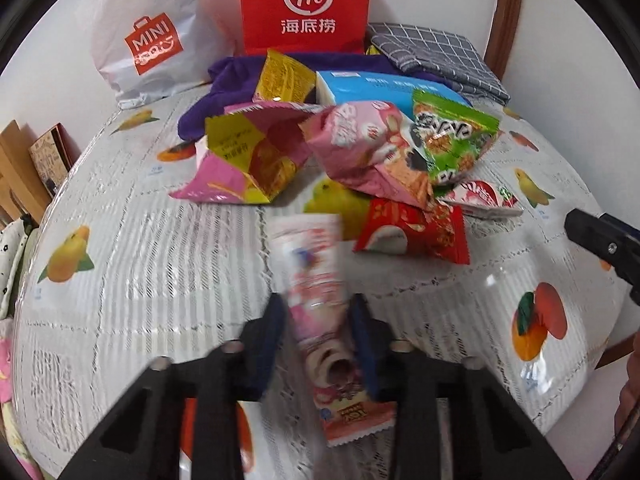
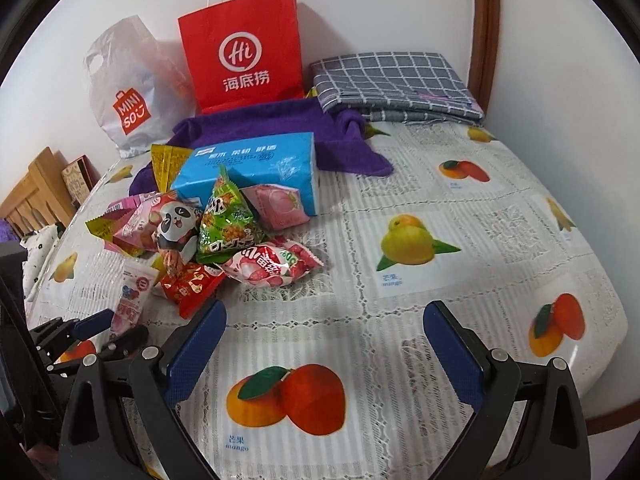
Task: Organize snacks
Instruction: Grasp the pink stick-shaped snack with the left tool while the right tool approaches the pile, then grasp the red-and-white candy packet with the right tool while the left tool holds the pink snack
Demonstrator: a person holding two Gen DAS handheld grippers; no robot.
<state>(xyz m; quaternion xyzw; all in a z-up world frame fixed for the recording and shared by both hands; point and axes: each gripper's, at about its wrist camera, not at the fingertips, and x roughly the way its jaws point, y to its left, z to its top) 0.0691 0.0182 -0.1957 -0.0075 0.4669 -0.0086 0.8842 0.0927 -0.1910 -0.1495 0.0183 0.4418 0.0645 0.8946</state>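
A long pink-and-white snack packet (image 1: 308, 264) lies between the blue pads of my left gripper (image 1: 318, 306), which is shut on it just above the fruit-print tablecloth (image 1: 132, 280). The picture is blurred there. Just beyond it is a pile of snacks: a red packet (image 1: 416, 232), a green bag (image 1: 452, 140) and pink bags (image 1: 360, 148). In the right wrist view the left gripper (image 2: 100, 326) and its packet (image 2: 134, 292) show at the lower left, beside the pile (image 2: 224, 232). My right gripper (image 2: 326, 310) is open over bare tablecloth with nothing between its fingers, right of the pile.
At the back against the wall stand a red paper bag (image 2: 244, 52) and a white plastic shopping bag (image 2: 128, 88). A purple towel (image 2: 280, 128), a blue tissue pack (image 2: 256, 168) and a folded grey checked cloth (image 2: 392, 84) lie behind the pile. The table edge curves at the right (image 2: 616, 320).
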